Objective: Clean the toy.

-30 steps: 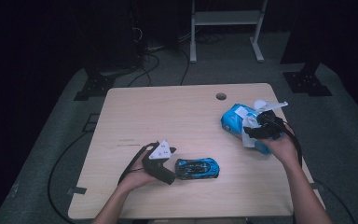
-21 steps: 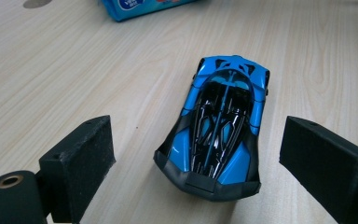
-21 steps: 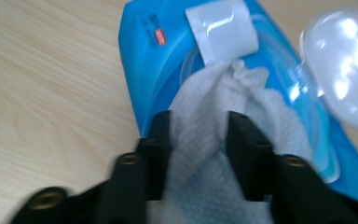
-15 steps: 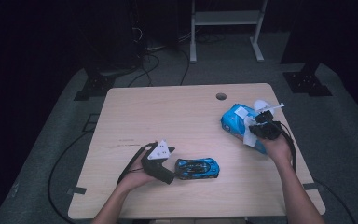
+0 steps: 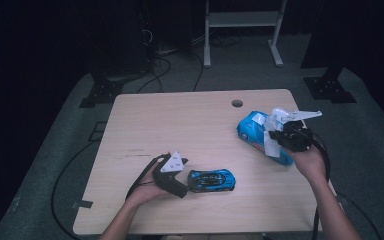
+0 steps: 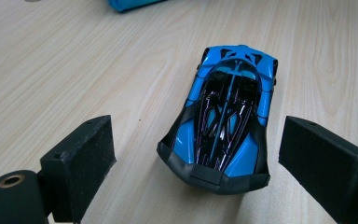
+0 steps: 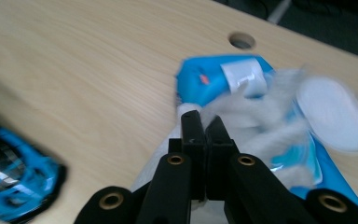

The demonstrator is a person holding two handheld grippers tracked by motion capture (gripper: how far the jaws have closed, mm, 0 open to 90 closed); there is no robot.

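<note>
A blue and black toy car (image 5: pixel 211 180) (image 6: pixel 223 126) lies on the wooden table (image 5: pixel 180 125) near its front edge. My left gripper (image 5: pixel 186 185) (image 6: pixel 205 140) is open, one jaw on each side of the car's rear, with neither pad touching it. At the right, a blue wipes pack (image 5: pixel 252 131) (image 7: pixel 205 79) lies with its white lid (image 7: pixel 335 116) flipped open. My right gripper (image 5: pixel 276 139) (image 7: pixel 204 123) is shut on a white wipe (image 5: pixel 269 144) (image 7: pixel 256 116) that comes out of the pack. The car (image 7: pixel 14 186) also sits at the lower left of the right gripper view.
A round cable hole (image 5: pixel 237 103) (image 7: pixel 241 40) is in the table behind the pack. A white stand (image 5: pixel 242 20) and dark equipment bases (image 5: pixel 100 92) are on the floor beyond the table. Cables trail from both grippers off the front edge.
My right hand has risen a little over the pack, drawing the white wipe up with it. The left gripper and the car have not moved.
</note>
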